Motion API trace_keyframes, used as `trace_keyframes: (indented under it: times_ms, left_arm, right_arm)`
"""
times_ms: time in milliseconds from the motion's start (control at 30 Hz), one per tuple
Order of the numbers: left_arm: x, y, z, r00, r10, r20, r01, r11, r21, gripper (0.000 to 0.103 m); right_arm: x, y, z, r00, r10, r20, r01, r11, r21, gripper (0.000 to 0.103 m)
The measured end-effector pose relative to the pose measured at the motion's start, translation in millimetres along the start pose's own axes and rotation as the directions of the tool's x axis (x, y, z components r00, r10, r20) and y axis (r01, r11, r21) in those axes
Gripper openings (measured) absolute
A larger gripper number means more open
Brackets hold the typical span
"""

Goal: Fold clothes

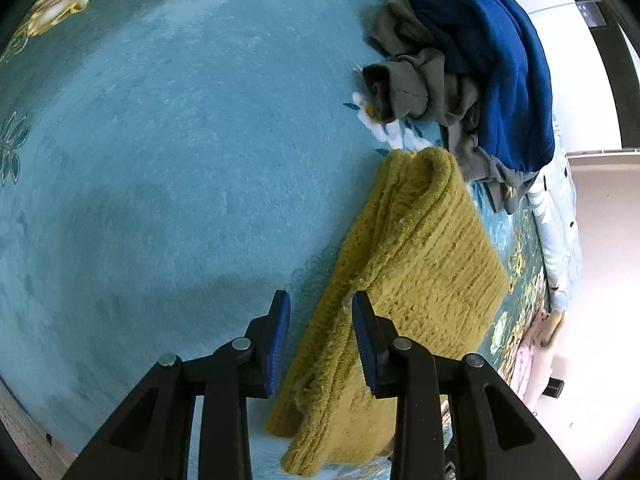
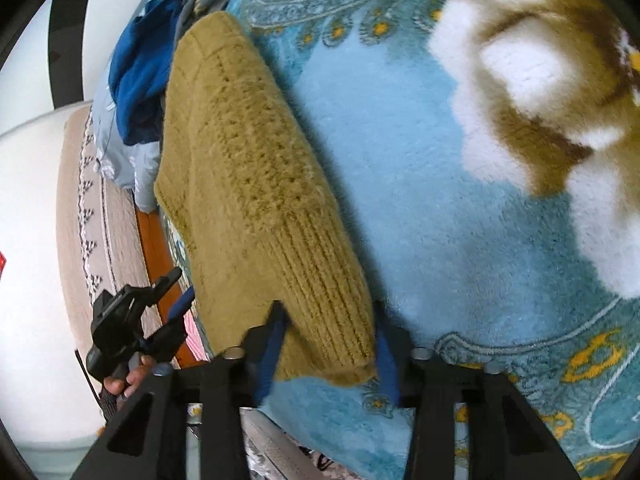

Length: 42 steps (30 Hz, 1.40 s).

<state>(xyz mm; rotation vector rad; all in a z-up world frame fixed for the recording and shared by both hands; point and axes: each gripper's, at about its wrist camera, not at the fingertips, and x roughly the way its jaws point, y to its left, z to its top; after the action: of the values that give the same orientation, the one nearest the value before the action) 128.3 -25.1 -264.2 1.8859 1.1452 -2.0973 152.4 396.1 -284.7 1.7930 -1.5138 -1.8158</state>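
Note:
A mustard knitted sweater (image 1: pixel 416 264) lies folded on the teal blanket (image 1: pixel 168 152). It also shows in the right wrist view (image 2: pixel 256 168), where its ribbed hem points toward the camera. My left gripper (image 1: pixel 320 340) is open, with a folded sleeve edge of the sweater lying between its blue pads (image 1: pixel 280 340). My right gripper (image 2: pixel 328 348) is open around the ribbed hem corner, without pinching it. The left gripper (image 2: pixel 176 312) also appears in the right wrist view, held in a hand beside the sweater.
A heap of a blue garment (image 1: pixel 492 60) and an olive-grey garment (image 1: pixel 420 88) lies beyond the sweater. A pale floral quilt (image 1: pixel 560 220) runs along the bed edge. The blanket has a large white and brown flower pattern (image 2: pixel 532 88).

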Motion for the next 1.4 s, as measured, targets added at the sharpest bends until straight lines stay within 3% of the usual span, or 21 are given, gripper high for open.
trace_keyframes:
  times_ms: [100,233,433,667,800,933,1067,1133,1233,1300,1400]
  left_arm:
    - [5,-9,2,1.0,0.0,0.005,0.001,1.0,-0.01,0.032]
    - [8,-19,5,1.0,-0.013,0.023,0.014,0.999,-0.029,0.032]
    - [6,-24,7,0.997,-0.058,0.045,0.061,0.996,-0.066,0.032]
    - [20,-31,0,0.991,-0.128,0.041,0.132,0.986,-0.103,0.032]
    - [30,-42,-5,0.982,-0.188,0.027,0.19,0.975,-0.115,0.044]
    - [52,-75,-14,0.973,-0.218,-0.074,0.219,0.976,0.005,0.052]
    - [74,-97,-25,0.977,-0.142,-0.158,0.163,0.978,0.131,0.052]
    - [82,-97,-26,0.974,-0.139,-0.181,0.163,0.979,0.123,0.052]
    - [83,-93,-22,0.961,-0.204,-0.187,0.222,0.972,0.076,0.053]
    - [79,-95,-20,0.955,-0.236,-0.18,0.253,0.965,0.075,0.059]
    - [83,-107,-17,0.954,-0.215,-0.207,0.245,0.961,0.129,0.061]
  right_arm:
    - [6,10,4,1.0,-0.021,-0.009,0.021,1.0,0.0,0.026]
    - [-15,19,16,0.997,-0.062,-0.035,0.061,0.997,-0.038,0.024]
    - [-58,36,60,0.981,-0.189,-0.039,0.18,0.97,-0.162,0.024]
    - [-140,45,134,0.919,-0.393,-0.036,0.346,0.846,-0.407,0.023]
    - [-146,61,180,0.892,-0.45,-0.039,0.379,0.792,-0.478,0.022]
    - [-139,67,206,0.85,-0.523,-0.058,0.417,0.737,-0.531,0.022]
    - [-129,65,206,0.817,-0.573,-0.063,0.446,0.697,-0.561,0.024]
    - [-131,64,205,0.819,-0.571,-0.055,0.456,0.705,-0.543,0.026]
    - [-141,65,199,0.823,-0.568,-0.016,0.477,0.705,-0.525,0.028]
    - [-152,66,195,0.833,-0.554,0.015,0.483,0.712,-0.51,0.028]
    - [-169,68,185,0.858,-0.509,0.065,0.475,0.742,-0.474,0.028]
